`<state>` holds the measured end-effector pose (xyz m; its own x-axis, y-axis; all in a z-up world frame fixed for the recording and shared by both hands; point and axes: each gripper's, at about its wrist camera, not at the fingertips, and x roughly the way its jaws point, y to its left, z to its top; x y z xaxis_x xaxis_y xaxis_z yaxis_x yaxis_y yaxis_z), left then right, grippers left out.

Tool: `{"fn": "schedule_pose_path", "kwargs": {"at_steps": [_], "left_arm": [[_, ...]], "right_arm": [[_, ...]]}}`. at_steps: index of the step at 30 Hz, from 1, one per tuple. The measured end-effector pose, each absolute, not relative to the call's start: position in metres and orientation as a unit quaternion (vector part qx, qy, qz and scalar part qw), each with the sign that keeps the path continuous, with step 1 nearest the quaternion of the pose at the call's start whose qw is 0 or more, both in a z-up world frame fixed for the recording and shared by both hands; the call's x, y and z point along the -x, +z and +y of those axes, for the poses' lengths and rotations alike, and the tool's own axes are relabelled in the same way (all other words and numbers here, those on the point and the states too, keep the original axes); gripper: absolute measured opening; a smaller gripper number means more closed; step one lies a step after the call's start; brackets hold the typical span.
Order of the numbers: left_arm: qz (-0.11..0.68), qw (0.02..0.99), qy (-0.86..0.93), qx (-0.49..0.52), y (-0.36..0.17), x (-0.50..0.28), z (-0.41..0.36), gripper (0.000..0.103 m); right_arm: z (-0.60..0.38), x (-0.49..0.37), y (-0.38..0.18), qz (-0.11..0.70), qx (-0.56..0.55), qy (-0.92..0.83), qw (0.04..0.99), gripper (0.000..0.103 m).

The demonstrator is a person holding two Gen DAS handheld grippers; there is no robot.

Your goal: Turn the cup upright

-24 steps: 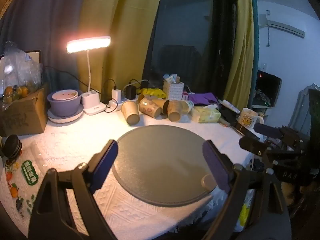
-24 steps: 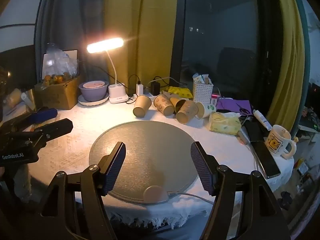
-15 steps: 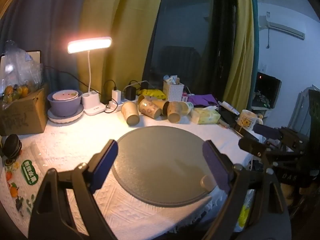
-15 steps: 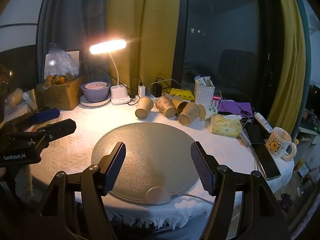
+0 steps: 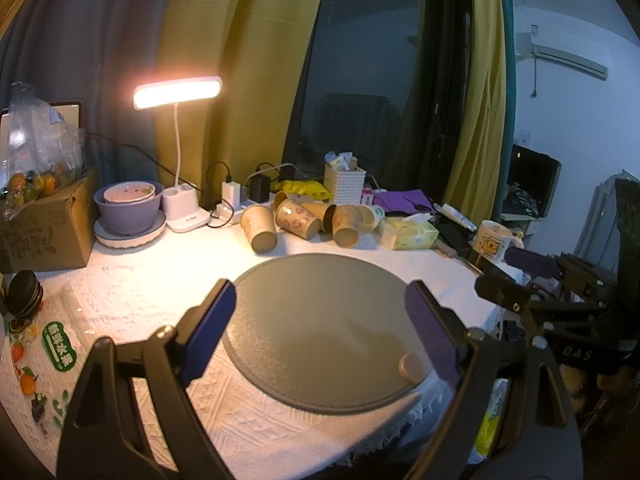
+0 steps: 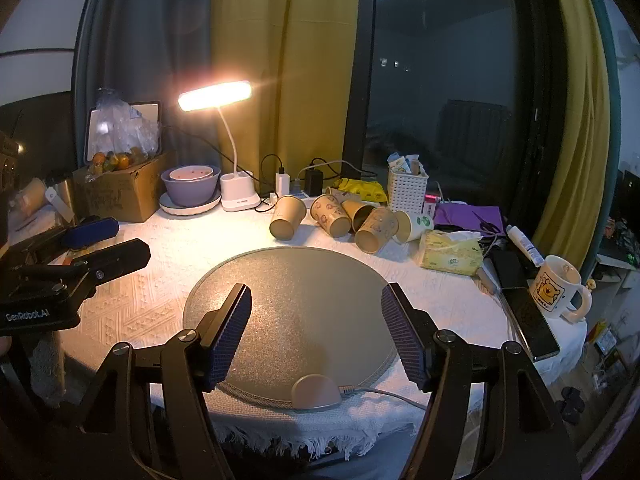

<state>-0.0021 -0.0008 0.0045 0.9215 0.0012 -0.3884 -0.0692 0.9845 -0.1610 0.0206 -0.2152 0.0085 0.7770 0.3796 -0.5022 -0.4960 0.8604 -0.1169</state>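
We are holding the left tool [image 5: 320, 328] spread wide with nothing between its blue pads, hovering over the near edge of the round grey mat [image 5: 320, 320]. We are holding the right tool [image 6: 316, 332] the same way, jaws wide apart and gripping nothing, above the mat's near rim, where a small grey tab [image 6: 316, 394] with a cable is sitting. In the right wrist view the left tool is showing at the left edge, over the white textured cloth on the desk [image 6: 160, 280]; in the left wrist view the right tool is showing at the right edge.

Beyond the far edge of the mat, a cluster of paper cups [image 6: 340, 220] is lying on the cloth, well apart from both tools. The leftmost brown cup [image 6: 286, 216] is tipped with its base pointing toward us; the others beside it are lying on their sides, touching one another, one white with a green mark.

Left of the cups, a lit desk lamp [image 6: 216, 96] is standing on its white base beside a purple bowl [image 6: 192, 188] and a cardboard box [image 6: 120, 192]. Right of the cups we are seeing a yellow tissue pack [image 6: 452, 256], a white basket [image 6: 408, 190] behind, and a bear mug [image 6: 556, 288] at the far right edge of the desk.
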Motion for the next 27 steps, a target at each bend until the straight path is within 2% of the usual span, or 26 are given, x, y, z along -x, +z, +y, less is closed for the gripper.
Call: {"fn": "schedule_pose_path", "kwargs": {"at_steps": [27], "left_arm": [[0.193, 0.977, 0.010, 0.086, 0.019, 0.001, -0.007, 0.087]], "right_arm": [[-0.216, -0.021, 0.019, 0.236, 0.118, 0.236, 0.935, 0.070]]}}
